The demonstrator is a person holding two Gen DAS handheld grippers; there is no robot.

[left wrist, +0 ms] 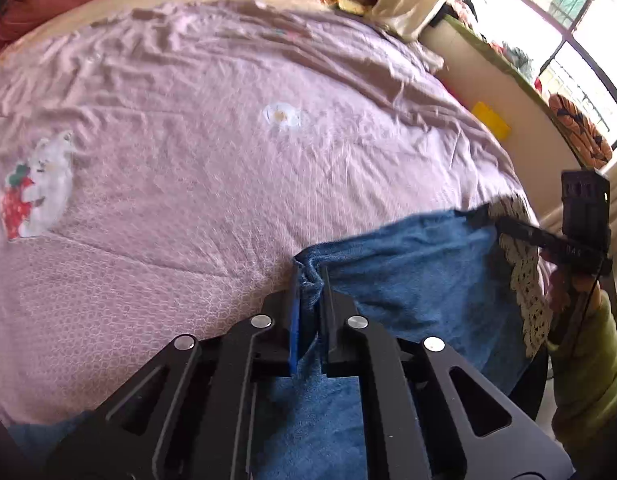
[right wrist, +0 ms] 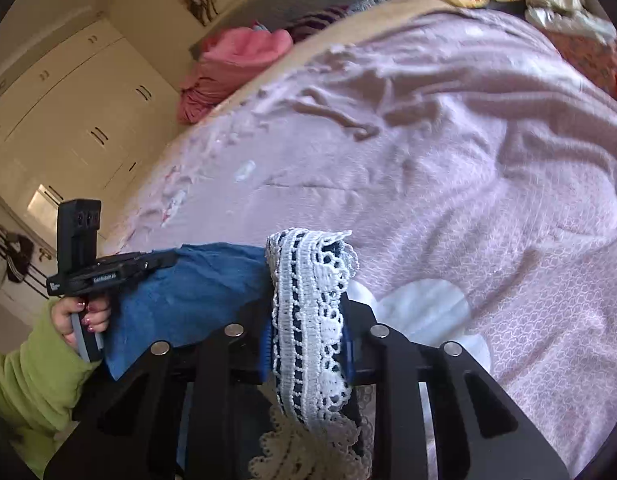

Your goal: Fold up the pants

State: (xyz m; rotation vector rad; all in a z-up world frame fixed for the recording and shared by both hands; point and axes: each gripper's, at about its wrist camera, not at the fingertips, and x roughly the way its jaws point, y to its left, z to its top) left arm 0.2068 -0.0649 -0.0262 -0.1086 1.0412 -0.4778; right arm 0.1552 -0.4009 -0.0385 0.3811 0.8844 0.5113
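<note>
The blue pants [left wrist: 408, 272] with a white lace trim [left wrist: 524, 280] hang stretched between both grippers above the near edge of the bed. My left gripper [left wrist: 310, 276] is shut on a bunched blue edge of the pants. My right gripper [right wrist: 308, 280] is shut on the lace-trimmed edge [right wrist: 308, 320] of the pants [right wrist: 196, 284]. The right gripper also shows in the left wrist view [left wrist: 484, 216], clamping the far corner. The left gripper shows in the right wrist view [right wrist: 164, 260], held by a hand in a green sleeve.
A pink quilt [left wrist: 228, 160] with a cartoon patch [left wrist: 36, 188] covers the bed. Piled clothes [right wrist: 232, 68] lie at the far edge. A window ledge [left wrist: 508, 68] with clutter runs along the right. A wardrobe [right wrist: 68, 112] stands at the left.
</note>
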